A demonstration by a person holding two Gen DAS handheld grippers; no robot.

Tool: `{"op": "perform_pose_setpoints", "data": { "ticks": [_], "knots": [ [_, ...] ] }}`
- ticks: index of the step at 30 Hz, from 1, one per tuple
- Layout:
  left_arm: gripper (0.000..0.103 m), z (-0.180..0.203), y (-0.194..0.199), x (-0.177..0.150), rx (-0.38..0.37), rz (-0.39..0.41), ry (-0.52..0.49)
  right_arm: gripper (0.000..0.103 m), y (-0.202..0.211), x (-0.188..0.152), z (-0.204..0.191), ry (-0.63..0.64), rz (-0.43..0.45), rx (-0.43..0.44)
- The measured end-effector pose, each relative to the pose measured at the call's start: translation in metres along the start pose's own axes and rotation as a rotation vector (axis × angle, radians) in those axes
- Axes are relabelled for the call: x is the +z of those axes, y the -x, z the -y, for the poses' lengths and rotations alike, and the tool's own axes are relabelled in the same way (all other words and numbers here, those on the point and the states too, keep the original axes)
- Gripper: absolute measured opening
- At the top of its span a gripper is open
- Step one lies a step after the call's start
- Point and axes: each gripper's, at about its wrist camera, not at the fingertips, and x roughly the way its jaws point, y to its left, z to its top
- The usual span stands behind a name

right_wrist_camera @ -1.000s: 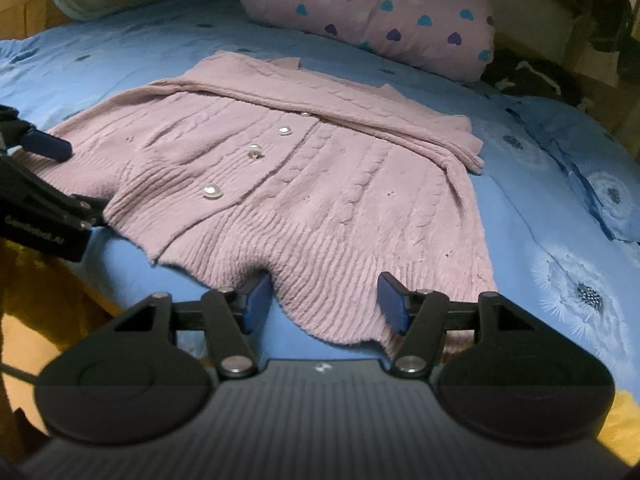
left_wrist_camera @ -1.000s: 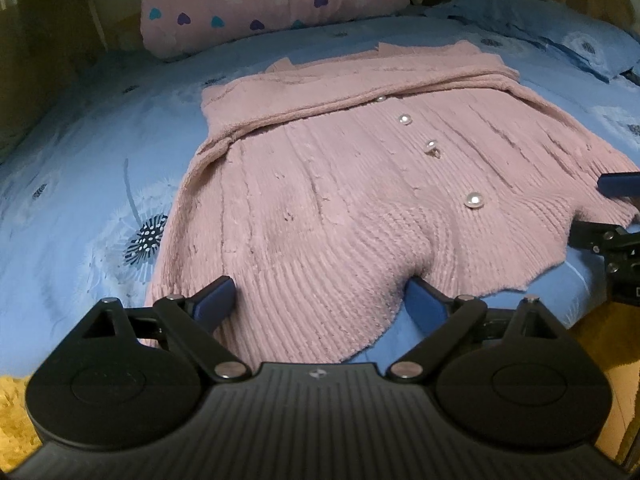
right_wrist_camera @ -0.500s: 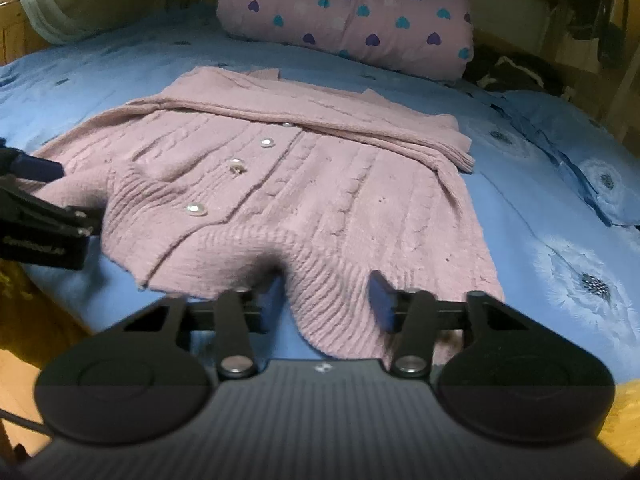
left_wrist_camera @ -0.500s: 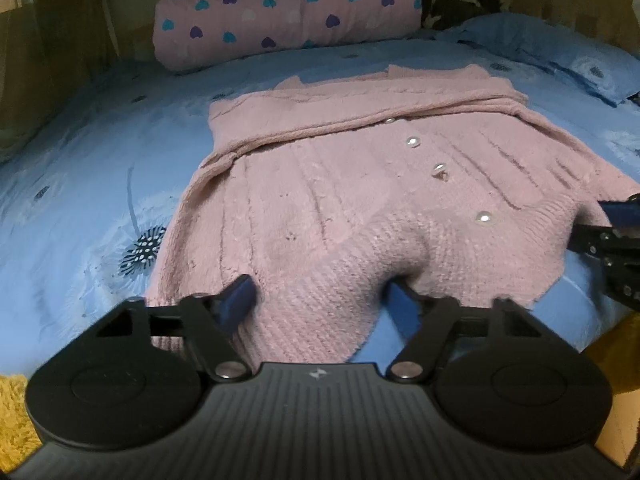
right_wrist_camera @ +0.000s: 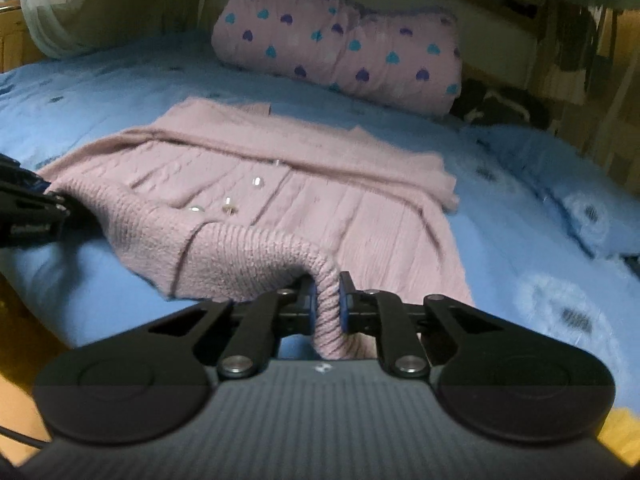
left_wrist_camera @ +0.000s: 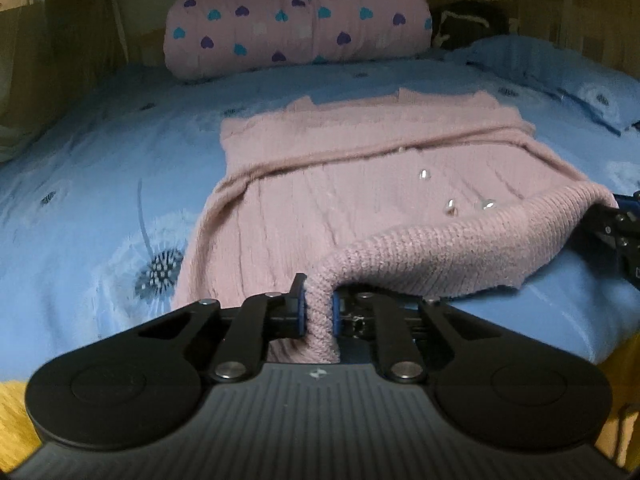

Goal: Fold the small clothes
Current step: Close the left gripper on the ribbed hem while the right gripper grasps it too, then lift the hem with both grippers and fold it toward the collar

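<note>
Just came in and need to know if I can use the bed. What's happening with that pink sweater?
A person is folding a pink knit cardigan laid flat on the blue bedsheet, using a handheld gripper in each hand. The left gripper and the right gripper have just closed, each pinching the ribbed bottom hem, which bunches up between them. The sleeves are already folded across the chest. The fold away from the bed edge has not begun yet.
</note>
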Motion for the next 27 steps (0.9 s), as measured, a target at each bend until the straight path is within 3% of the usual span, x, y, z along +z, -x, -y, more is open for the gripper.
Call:
{"op": "perform_pose_setpoints", "data": {
  "ticks": [11, 27],
  "knots": [
    [0.013, -0.003, 0.012, 0.048, 0.021, 0.141, -0.016, 0.013, 0.002, 0.037, 0.013, 0.031, 0.115, -0.034],
    [0.013, -0.003, -0.029, 0.148, 0.064, 0.284, -0.062, 0.013, -0.043, 0.105, 0.032, 0.09, 0.246, -0.099]
  ]
}}
